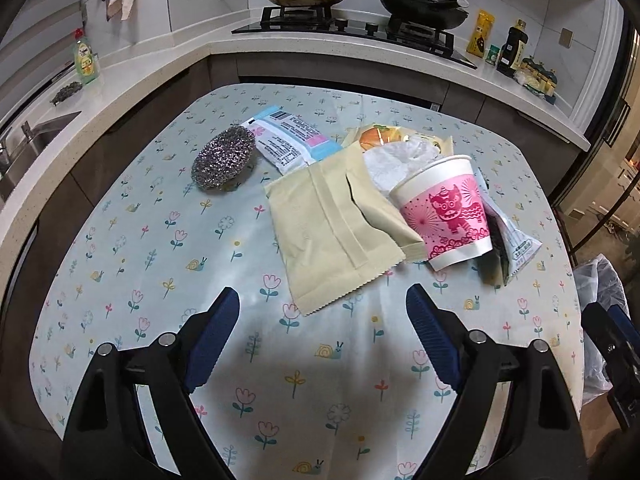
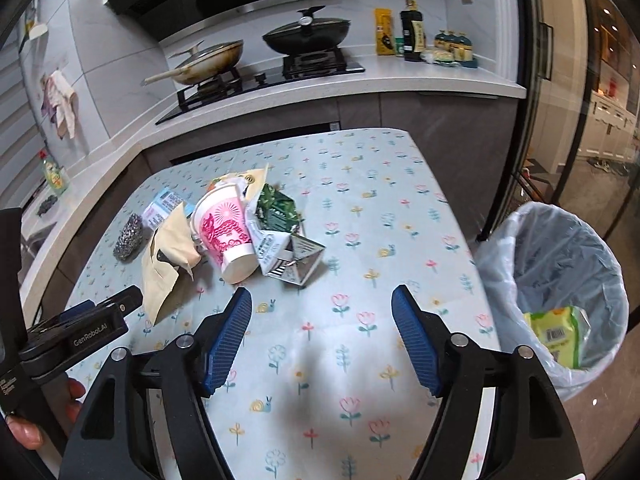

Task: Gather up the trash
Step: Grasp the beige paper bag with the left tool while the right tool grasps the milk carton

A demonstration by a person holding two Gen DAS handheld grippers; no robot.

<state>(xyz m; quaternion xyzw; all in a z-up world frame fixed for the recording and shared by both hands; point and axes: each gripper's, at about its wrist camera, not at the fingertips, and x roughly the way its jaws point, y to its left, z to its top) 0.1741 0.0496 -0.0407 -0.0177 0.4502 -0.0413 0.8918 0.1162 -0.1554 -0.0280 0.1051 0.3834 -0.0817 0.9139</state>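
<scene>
1 view alone, right wrist, shows the lined bin (image 2: 568,264).

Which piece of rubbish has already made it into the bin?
The yellow-green packet with a barcode. It alone lies inside the lined bin; the pink cup, beige wrapper and other wrappers remain on the table.
</scene>
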